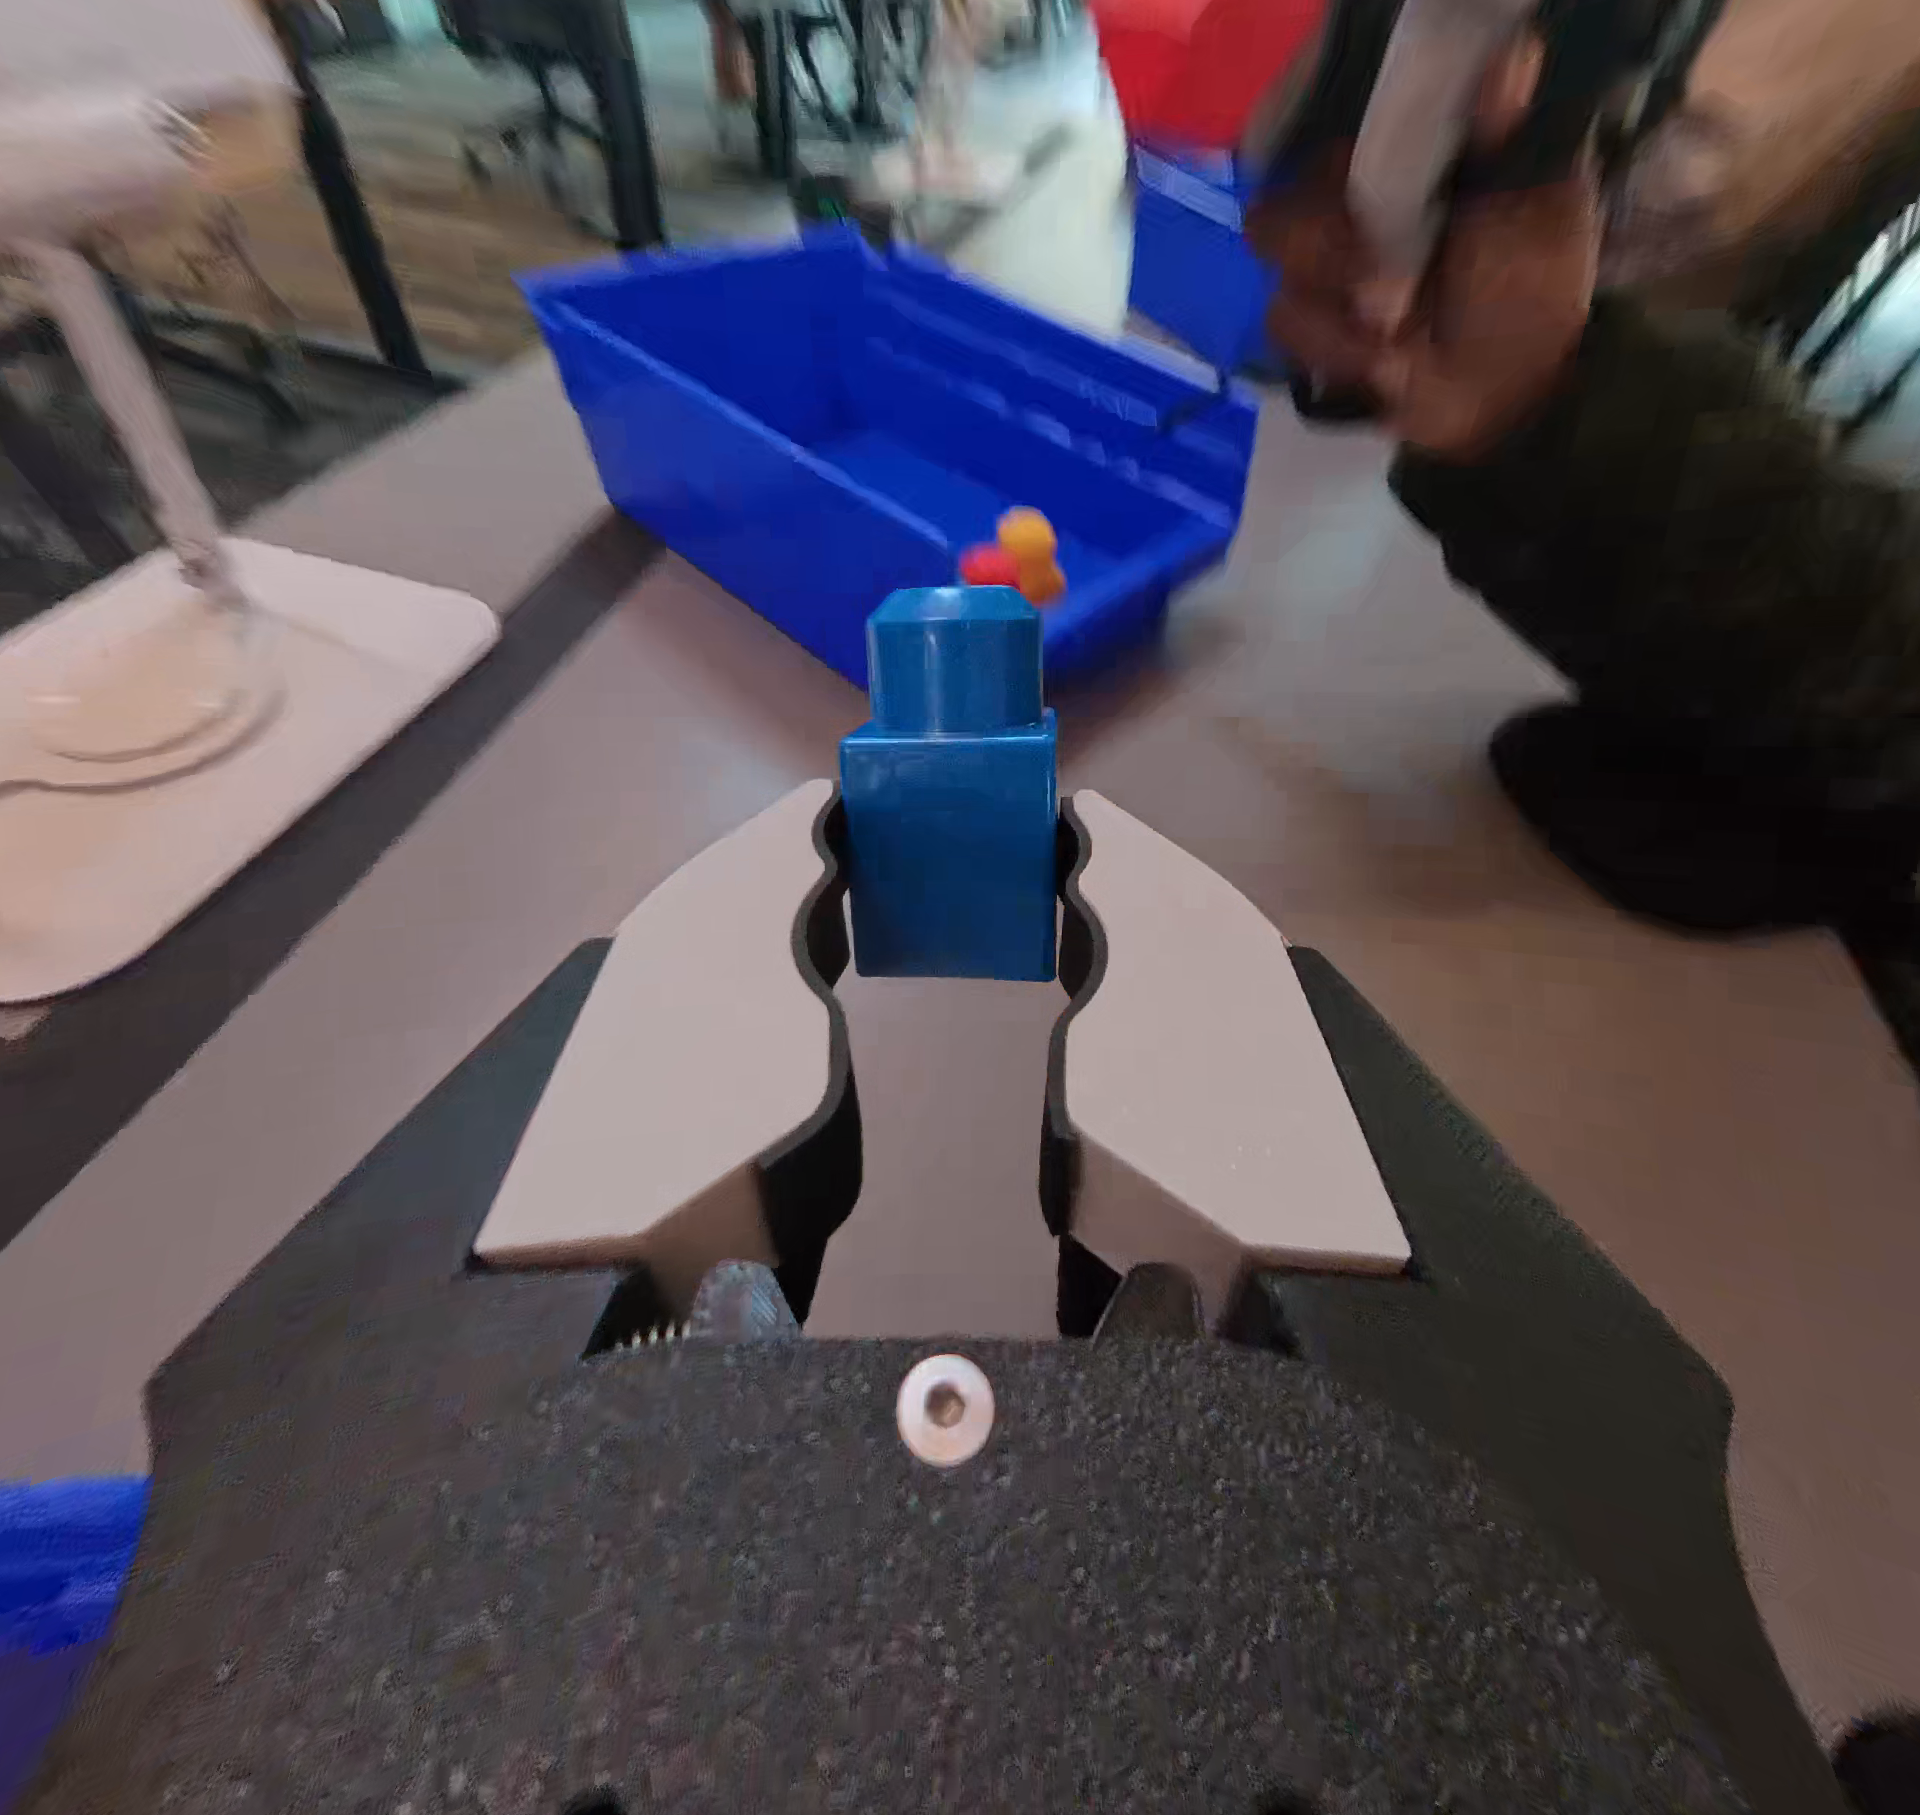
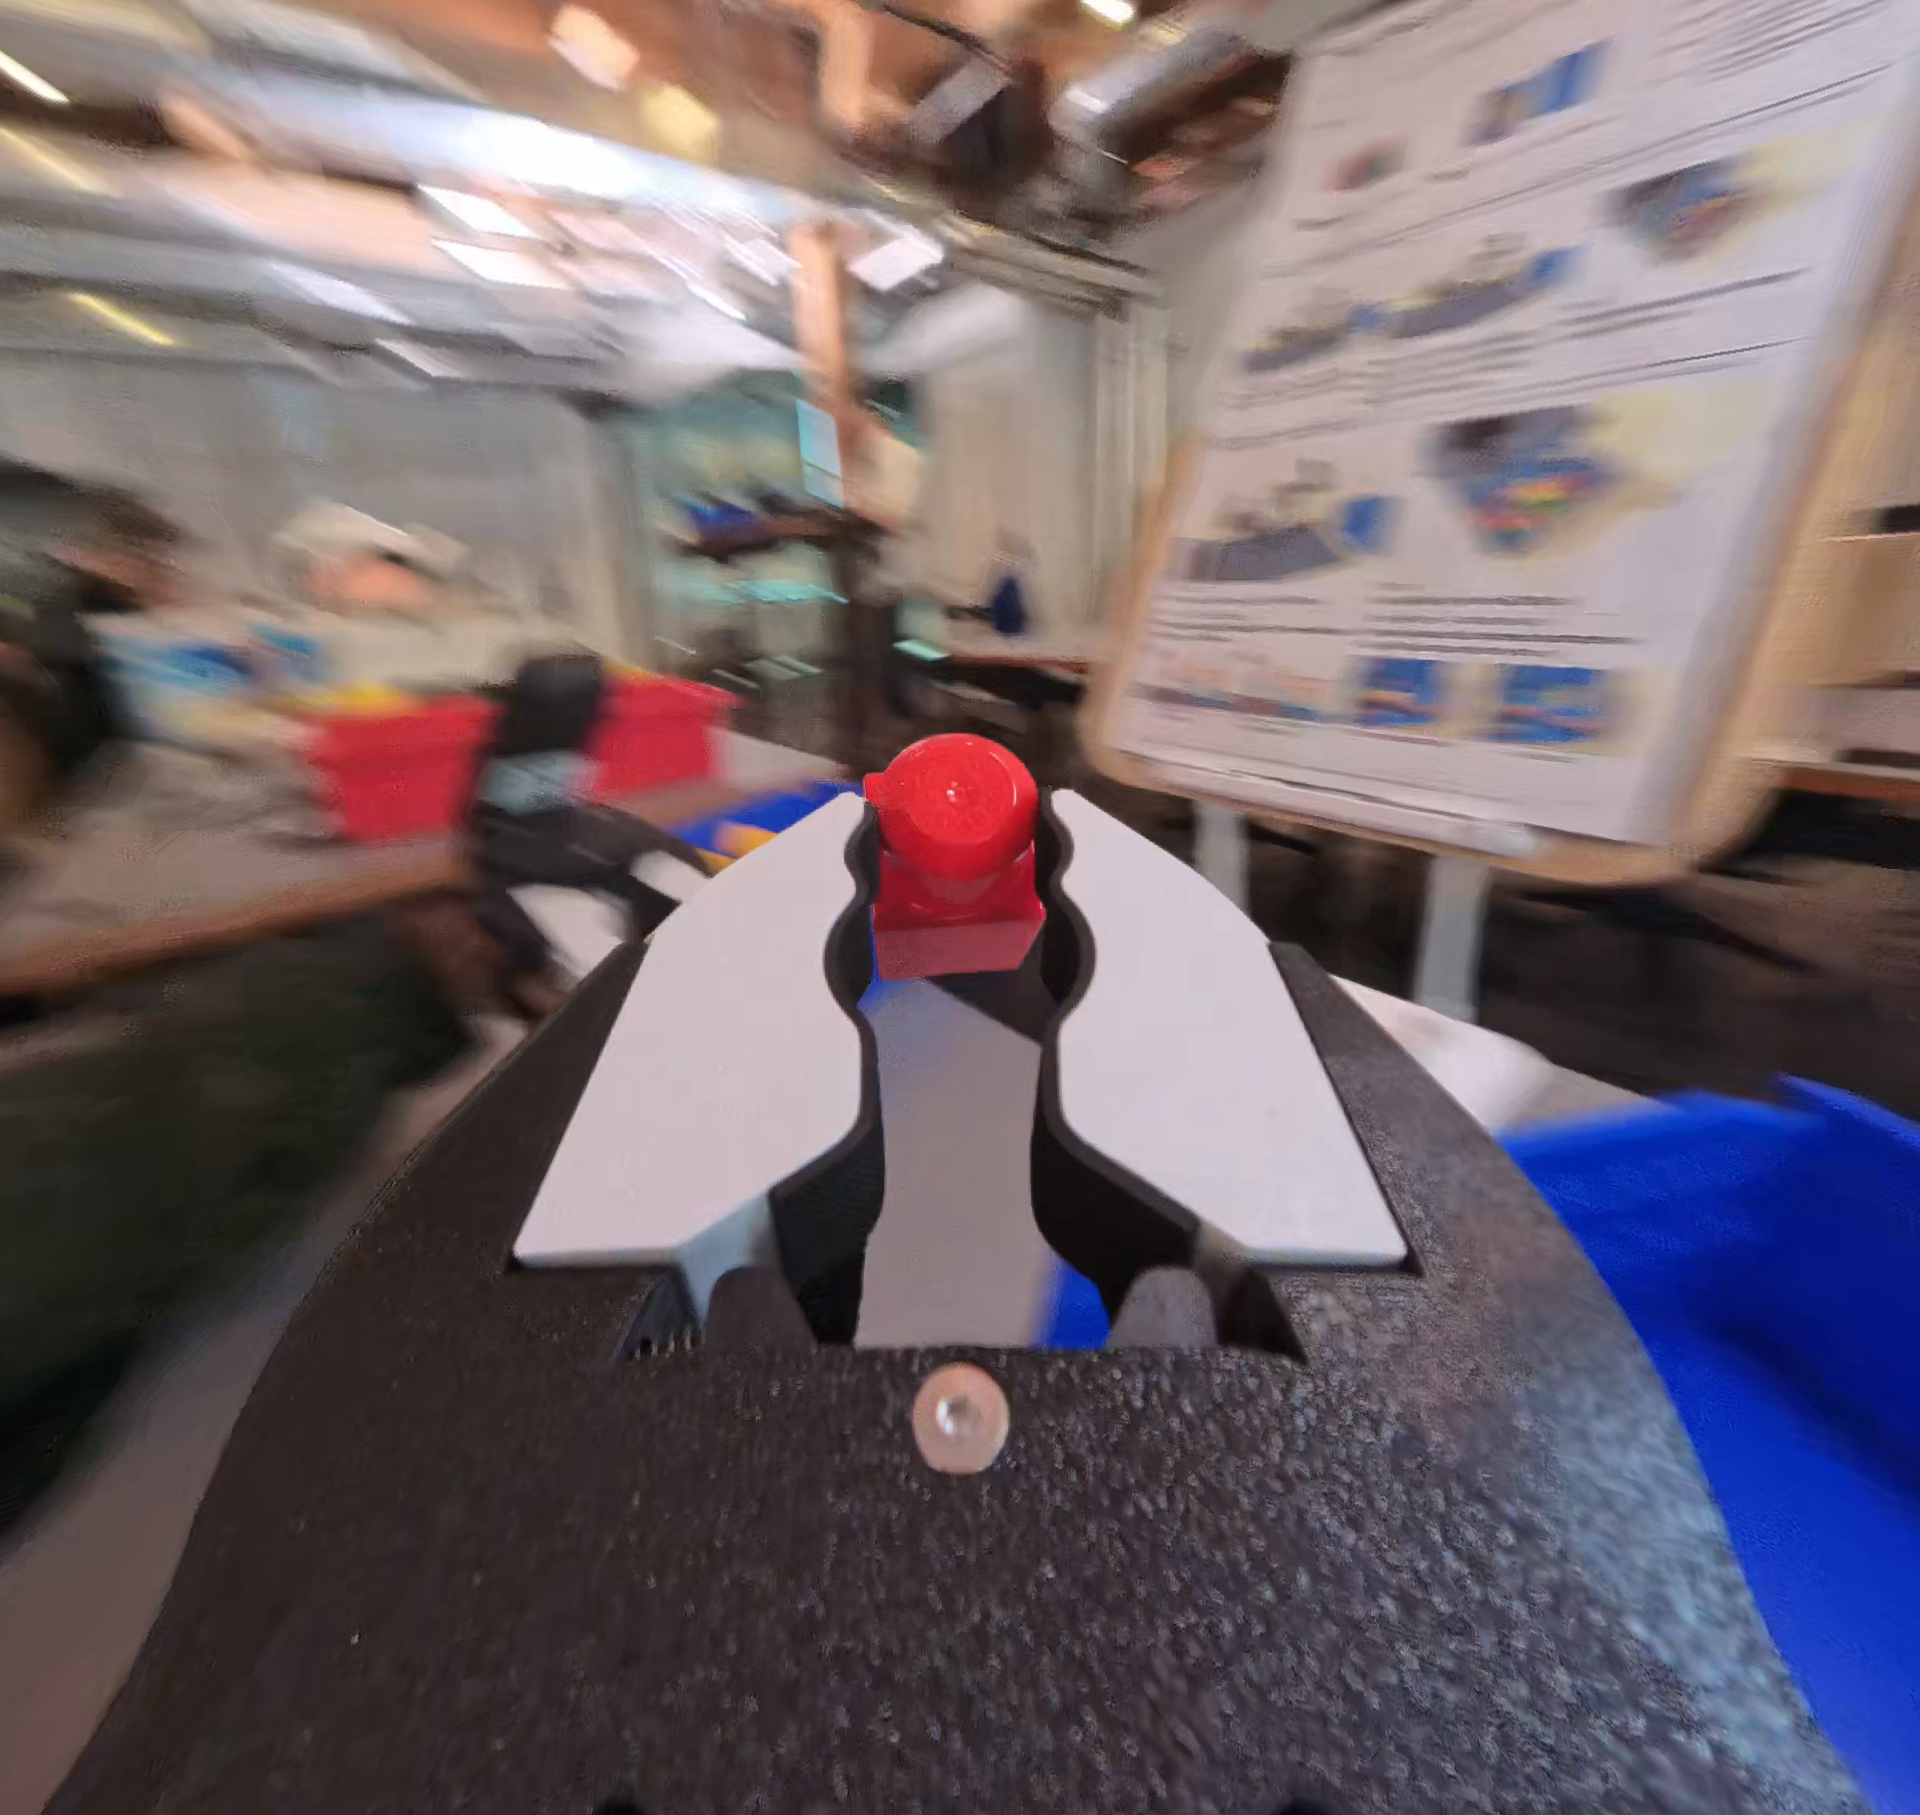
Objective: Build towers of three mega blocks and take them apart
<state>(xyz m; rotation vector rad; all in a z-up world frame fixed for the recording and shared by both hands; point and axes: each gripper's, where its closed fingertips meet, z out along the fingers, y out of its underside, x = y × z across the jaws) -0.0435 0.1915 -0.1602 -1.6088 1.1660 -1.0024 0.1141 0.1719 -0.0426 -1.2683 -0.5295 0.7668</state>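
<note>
A blue block [image 1: 951, 830] is clamped in the left claw [image 1: 948, 866], ahead of which a bin [image 1: 748, 415] lies. A red block [image 2: 951, 866] is clamped in the right claw [image 2: 954, 882]. Misalignment at mating is judged likely, given motion blur.

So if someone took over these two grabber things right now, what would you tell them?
Left gripper: shut on a blue block, stud up, above the table.
Right gripper: shut on a red block, raised and pointing into the room.
Blue bin ahead holds a few red and orange pieces.
Done: no tower in view.
Left: join these two blocks, add a third, then pull apart.
</note>
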